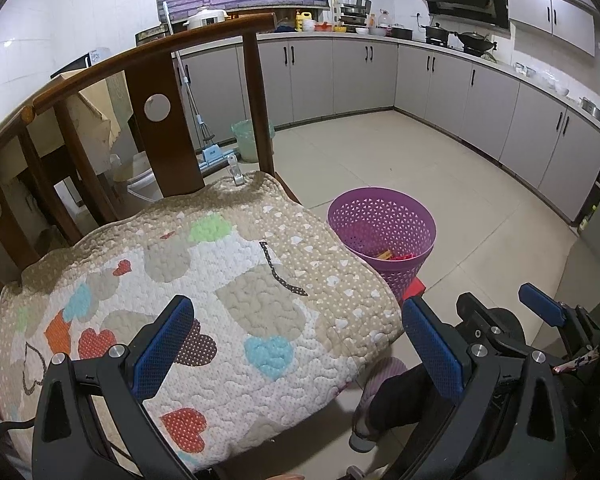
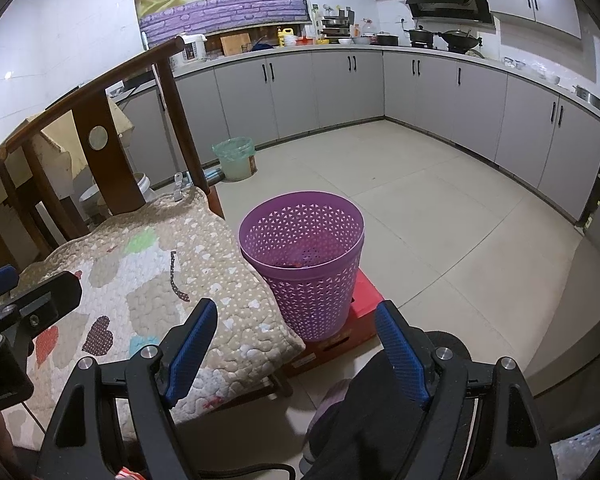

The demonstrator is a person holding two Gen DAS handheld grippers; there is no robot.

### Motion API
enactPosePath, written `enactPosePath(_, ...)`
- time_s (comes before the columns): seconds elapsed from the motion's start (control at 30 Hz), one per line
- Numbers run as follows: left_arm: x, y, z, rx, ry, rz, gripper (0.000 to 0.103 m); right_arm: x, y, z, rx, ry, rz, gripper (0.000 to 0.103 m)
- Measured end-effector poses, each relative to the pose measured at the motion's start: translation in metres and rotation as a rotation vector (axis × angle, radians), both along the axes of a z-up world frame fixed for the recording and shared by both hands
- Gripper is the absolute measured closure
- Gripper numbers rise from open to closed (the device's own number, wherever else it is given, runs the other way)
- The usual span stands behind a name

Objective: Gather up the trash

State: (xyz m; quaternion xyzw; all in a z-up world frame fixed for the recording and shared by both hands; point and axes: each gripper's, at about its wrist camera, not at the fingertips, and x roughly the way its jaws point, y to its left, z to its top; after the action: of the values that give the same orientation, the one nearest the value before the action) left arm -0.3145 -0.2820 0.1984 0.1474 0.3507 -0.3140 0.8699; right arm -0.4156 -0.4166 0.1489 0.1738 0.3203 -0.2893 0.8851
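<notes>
Left wrist view: my left gripper [image 1: 296,336] spreads its ribbed blue pads wide and empty above a puffy quilted chair cushion [image 1: 204,280] stitched with hearts, and the round purple perforated plastic basket [image 1: 382,236] just past the cushion's right edge holds scraps of trash [image 1: 396,256]. Right wrist view: my right gripper [image 2: 296,344] also gapes wide with nothing between its pads, aimed at that tapered lattice basket, which sits on a red cardboard box [image 2: 360,320] on the smooth tiled floor [image 2: 440,220].
</notes>
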Motion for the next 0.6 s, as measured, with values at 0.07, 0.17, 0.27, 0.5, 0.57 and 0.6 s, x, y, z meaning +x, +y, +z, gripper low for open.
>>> enactPosePath(0.07, 0.0001, -0.0007, -0.0003, 0.002, 0.002, -0.002, 0.0, 0.0004, -0.0003, -0.0002, 0.002, -0.002, 0.002, 0.018)
enactPosePath(0.17, 0.0, -0.001, -0.0008, 0.005, 0.003, -0.004, 0.0, 0.0003, 0.0, -0.0005, 0.003, -0.002, 0.002, 0.018)
enactPosePath(0.27, 0.0001, -0.0016, -0.0014, 0.007, 0.006, -0.004, 0.0, 0.0004, 0.0001, -0.0005, 0.004, -0.001, 0.003, 0.018)
enactPosePath(0.5, 0.0007, -0.0022, -0.0031, 0.011, 0.012, -0.006, 0.0, 0.0004, 0.001, -0.0012, 0.008, 0.001, 0.004, 0.018)
enactPosePath(0.57, 0.0007, -0.0026, -0.0037, 0.014, 0.015, -0.008, 0.0, 0.0006, 0.0008, -0.002, 0.01, 0.001, 0.006, 0.018)
enactPosePath(0.6, 0.0007, -0.0028, -0.004, 0.015, 0.017, -0.01, 0.0, 0.0008, 0.0005, -0.0024, 0.011, 0.002, 0.008, 0.018)
